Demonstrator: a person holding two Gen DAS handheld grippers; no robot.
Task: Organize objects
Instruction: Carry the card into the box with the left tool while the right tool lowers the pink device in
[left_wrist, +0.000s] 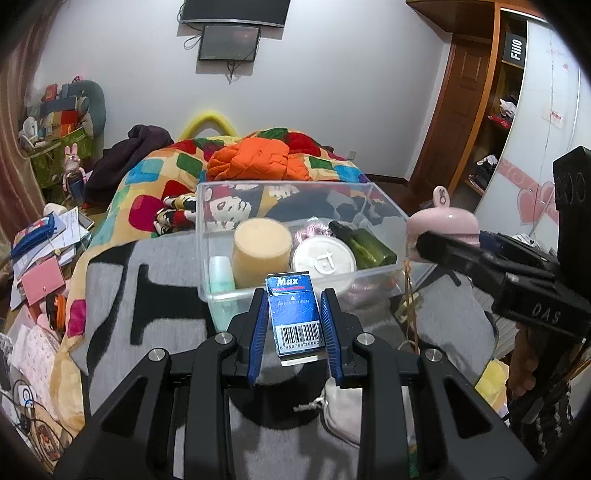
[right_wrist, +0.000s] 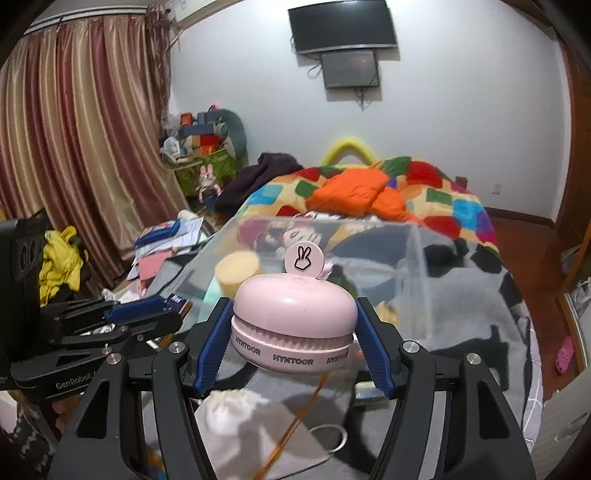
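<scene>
The left gripper (left_wrist: 293, 325) is clamped on a small blue "Max" carton (left_wrist: 294, 314) (light, crushable, best held by its flat sides) just near the clear plastic bin (left_wrist: 295, 192), while the right gripper (right_wrist: 295, 332) squeezes a smooth, probably slippery pink HYNTOOR gadget (right_wrist: 293, 321) around its waist.

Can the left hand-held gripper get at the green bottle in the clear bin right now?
Probably not: the left hand-held gripper is shut on a blue box, though the green bottle lies uncovered in the open-topped bin.
</scene>
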